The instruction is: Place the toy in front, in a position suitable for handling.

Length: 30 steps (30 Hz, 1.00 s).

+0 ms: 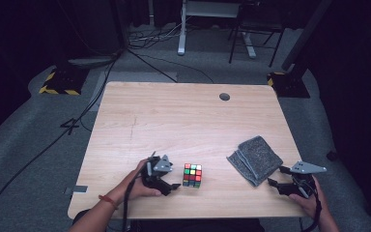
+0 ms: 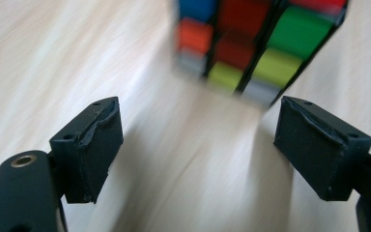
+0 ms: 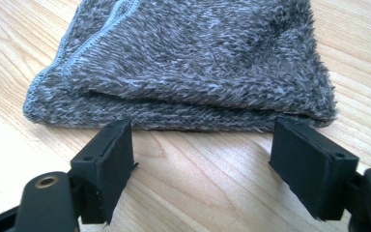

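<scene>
While my left gripper (image 1: 170, 180) sits low in the frame, just left of centre, its jaws stand wide apart and grasp nothing. Right beside it, a touch to the right, is the cube (image 1: 192, 175), resting flat on the table (image 1: 174, 116). Along my left jaws, the cube (image 2: 261, 43) fills the upper middle of the left gripper view, blurred, showing red, orange, green and yellow-green tiles. It lies ahead of the pads (image 2: 96, 145), not between them; whether the tips touch it, I can't quite tell through the blur.

Over at the lower right, my right gripper (image 1: 281, 177) is spread open too, empty, pointing up-left at the cloth (image 1: 255, 158). That grey folded cloth (image 3: 193, 63) spans the top of the right gripper view, fuzzy, stitched edge at upper left. My right pads (image 3: 108, 169) sit just short of its near edge, bare wood between them. My right-hand pad looks almost against the cloth's corner.
</scene>
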Each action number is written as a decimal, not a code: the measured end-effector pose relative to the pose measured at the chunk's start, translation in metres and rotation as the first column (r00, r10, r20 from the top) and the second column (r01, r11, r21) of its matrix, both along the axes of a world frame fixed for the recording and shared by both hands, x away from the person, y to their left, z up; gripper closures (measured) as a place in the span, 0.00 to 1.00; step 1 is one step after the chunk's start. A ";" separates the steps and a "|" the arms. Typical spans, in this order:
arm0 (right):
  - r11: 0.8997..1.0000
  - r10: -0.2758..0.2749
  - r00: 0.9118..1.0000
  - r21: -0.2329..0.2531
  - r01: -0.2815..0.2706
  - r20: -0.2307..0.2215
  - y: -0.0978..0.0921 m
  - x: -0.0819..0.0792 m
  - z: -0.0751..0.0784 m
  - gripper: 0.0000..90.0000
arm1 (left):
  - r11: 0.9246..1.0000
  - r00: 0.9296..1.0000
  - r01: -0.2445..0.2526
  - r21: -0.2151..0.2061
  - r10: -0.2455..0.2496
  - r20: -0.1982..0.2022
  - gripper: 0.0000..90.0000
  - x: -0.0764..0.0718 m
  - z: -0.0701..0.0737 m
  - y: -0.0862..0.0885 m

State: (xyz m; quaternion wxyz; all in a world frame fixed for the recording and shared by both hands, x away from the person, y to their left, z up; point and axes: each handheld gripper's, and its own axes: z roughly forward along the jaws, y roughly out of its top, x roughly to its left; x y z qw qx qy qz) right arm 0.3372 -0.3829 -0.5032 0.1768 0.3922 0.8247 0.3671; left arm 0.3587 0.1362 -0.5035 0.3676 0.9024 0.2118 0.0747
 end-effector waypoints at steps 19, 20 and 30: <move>0.998 0.060 0.998 -0.024 -0.061 -0.033 0.000 -0.004 0.012 0.23 | 0.989 0.990 -0.144 0.009 0.144 0.000 0.18 0.002 0.000 0.065; 0.997 0.081 0.996 -0.012 -0.081 -0.024 0.000 -0.005 0.015 0.23 | 0.989 0.990 -0.144 0.009 0.144 0.000 0.18 0.002 0.000 0.065; 0.986 0.169 0.985 0.010 -0.169 0.045 0.024 -0.001 0.057 0.28 | 0.986 0.986 -0.165 0.008 0.165 0.002 0.18 0.000 0.000 0.065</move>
